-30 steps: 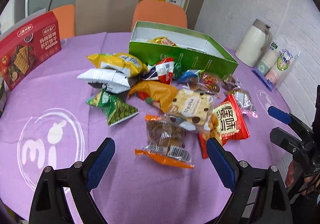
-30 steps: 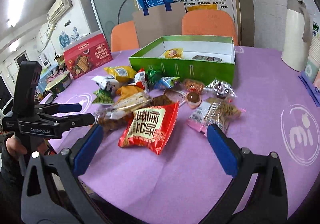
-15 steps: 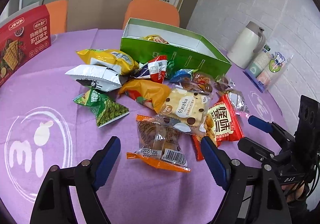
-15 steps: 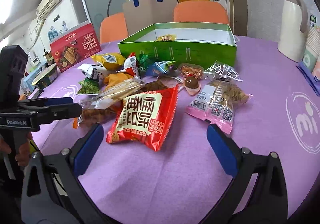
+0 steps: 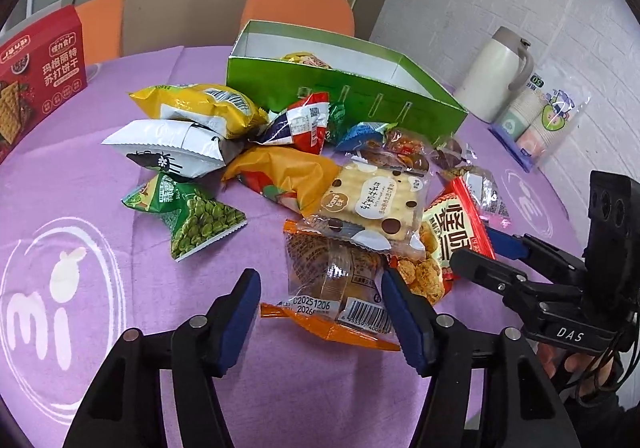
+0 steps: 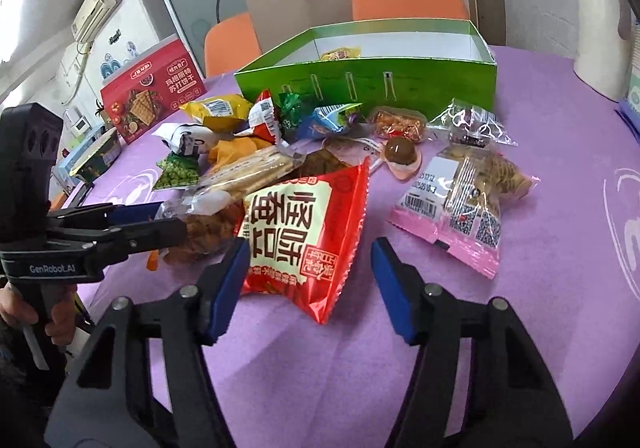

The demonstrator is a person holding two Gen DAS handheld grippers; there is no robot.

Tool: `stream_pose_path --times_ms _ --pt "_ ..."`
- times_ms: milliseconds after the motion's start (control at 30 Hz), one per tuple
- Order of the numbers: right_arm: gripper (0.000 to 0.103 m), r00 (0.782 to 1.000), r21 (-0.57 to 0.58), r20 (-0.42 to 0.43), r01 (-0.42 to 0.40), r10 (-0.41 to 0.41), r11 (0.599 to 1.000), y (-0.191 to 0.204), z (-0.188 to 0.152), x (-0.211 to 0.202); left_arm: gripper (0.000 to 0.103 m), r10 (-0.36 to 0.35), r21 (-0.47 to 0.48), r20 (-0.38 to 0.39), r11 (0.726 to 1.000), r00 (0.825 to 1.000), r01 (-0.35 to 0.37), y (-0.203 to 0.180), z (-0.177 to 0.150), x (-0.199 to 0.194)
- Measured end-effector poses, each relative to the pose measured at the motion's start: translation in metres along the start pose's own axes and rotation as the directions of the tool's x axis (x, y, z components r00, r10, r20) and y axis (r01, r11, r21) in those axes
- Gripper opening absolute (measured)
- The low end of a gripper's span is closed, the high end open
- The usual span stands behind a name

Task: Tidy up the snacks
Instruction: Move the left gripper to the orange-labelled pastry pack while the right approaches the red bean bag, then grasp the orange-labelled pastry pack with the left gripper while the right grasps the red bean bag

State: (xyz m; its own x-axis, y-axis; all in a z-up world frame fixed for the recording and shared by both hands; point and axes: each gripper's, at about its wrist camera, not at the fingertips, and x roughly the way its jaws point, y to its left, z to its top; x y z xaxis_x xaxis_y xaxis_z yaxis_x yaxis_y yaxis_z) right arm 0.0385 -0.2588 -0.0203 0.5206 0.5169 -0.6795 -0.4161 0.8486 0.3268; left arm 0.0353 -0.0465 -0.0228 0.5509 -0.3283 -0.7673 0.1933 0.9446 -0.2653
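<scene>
Several snack packets lie heaped on the purple tablecloth in front of an open green box [image 5: 360, 96] [image 6: 360, 84]. My left gripper [image 5: 322, 312] straddles the near end of a clear, orange-edged pastry packet [image 5: 332, 276]. Its jaws are closing; the right pad is at the packet's edge and the left pad stands a little apart. My right gripper [image 6: 308, 284] straddles a red packet with white lettering [image 6: 304, 224] [image 5: 452, 232]. Its jaws are closing too, with a gap left at the right pad. Each gripper shows in the other's view, low over its packet.
Behind the held-over packets lie a biscuit pack [image 5: 376, 204], green peas [image 5: 196, 216], white, yellow and orange bags, and a pink packet [image 6: 460, 204]. A red cracker box [image 5: 36, 68] stands far left. A thermos [image 5: 496, 80] and paper cups [image 5: 536, 120] stand far right.
Both grippers have sunk toward the table and drawn closer to their packets. Both pairs of jaws have narrowed, the right pair mostly in the last half second.
</scene>
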Motion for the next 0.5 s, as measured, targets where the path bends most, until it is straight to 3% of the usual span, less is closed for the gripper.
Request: stream_pose_path --times_ms 300,367,400,500 --pt "0.061 1.000 0.009 -0.016 -0.021 0.021 1.000 -0.002 0.000 0.006 0.066 -0.039 -0.014 -0.026 0.999 0.999 0.038 0.006 -0.001 0.009" --pt "0.051 0.999 0.010 -0.029 -0.030 0.030 1.000 -0.002 -0.001 0.011 0.065 -0.030 -0.006 -0.019 1.000 0.999 0.030 0.005 0.000 0.010" --pt "0.042 0.998 0.018 -0.020 -0.052 0.052 0.998 -0.002 -0.002 0.010 0.058 -0.021 0.003 -0.016 1.000 1.000 0.021 0.004 0.000 0.011" --pt "0.035 0.999 0.001 -0.009 -0.039 0.039 0.999 0.001 -0.003 0.003 0.053 -0.003 0.014 -0.015 1.000 1.000 0.003 0.000 -0.001 0.010"
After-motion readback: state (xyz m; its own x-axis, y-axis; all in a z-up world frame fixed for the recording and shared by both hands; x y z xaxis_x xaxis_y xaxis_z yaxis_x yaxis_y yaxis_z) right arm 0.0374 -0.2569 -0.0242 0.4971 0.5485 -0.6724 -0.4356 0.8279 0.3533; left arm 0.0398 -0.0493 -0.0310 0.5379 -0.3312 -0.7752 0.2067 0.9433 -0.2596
